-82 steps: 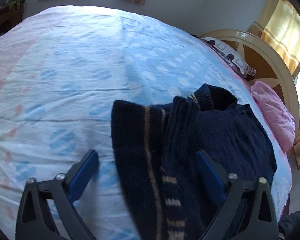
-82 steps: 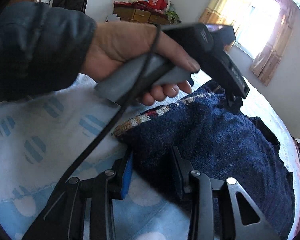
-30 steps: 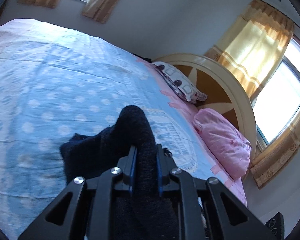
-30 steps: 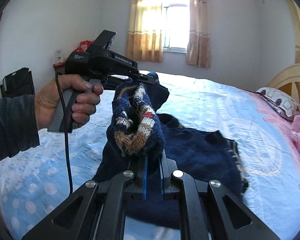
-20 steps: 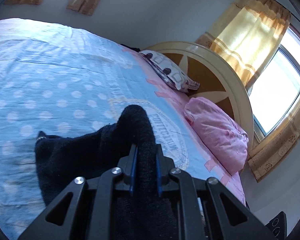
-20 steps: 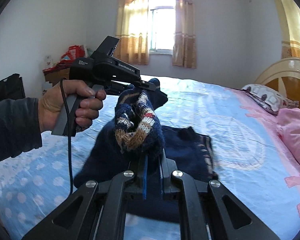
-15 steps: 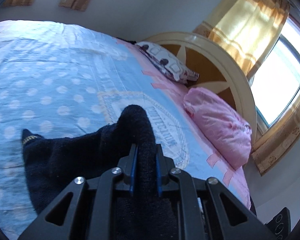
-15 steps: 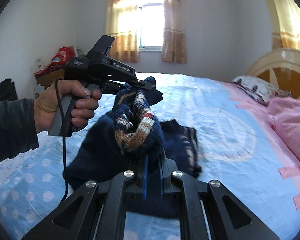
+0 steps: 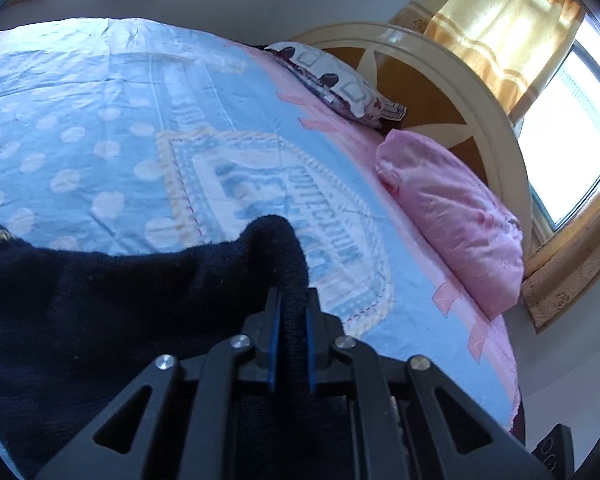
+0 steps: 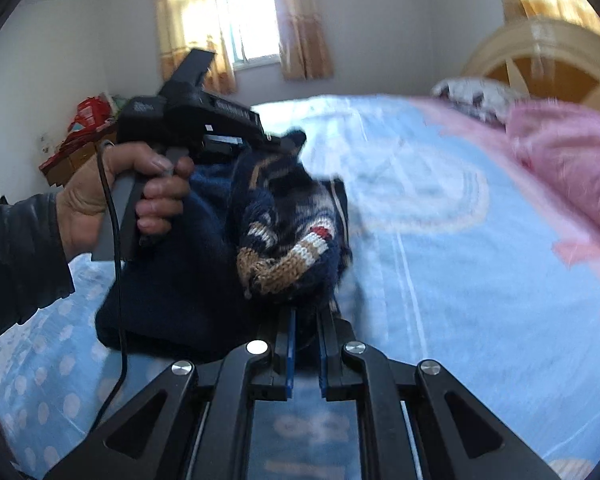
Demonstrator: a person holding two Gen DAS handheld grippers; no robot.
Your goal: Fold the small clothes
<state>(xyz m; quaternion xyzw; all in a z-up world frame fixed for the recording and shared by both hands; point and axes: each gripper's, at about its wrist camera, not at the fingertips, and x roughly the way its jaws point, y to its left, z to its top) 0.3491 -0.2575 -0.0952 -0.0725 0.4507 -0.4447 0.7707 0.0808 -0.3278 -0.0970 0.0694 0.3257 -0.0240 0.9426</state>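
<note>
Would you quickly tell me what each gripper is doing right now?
Left gripper: closed on the navy sweater.
Right gripper: closed on the sweater's striped edge.

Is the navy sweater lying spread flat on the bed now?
No. The navy sweater is bunched and lifted; the left gripper and right gripper each pinch a fold above the bed.

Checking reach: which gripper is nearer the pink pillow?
Probably left. The left gripper sits just short of the pink pillow; the right gripper views it farther off. Both clamp the sweater.

Coarse knitted wool sweater (image 9: 100, 320) — smooth cotton bedsheet (image 9: 100, 120).
</note>
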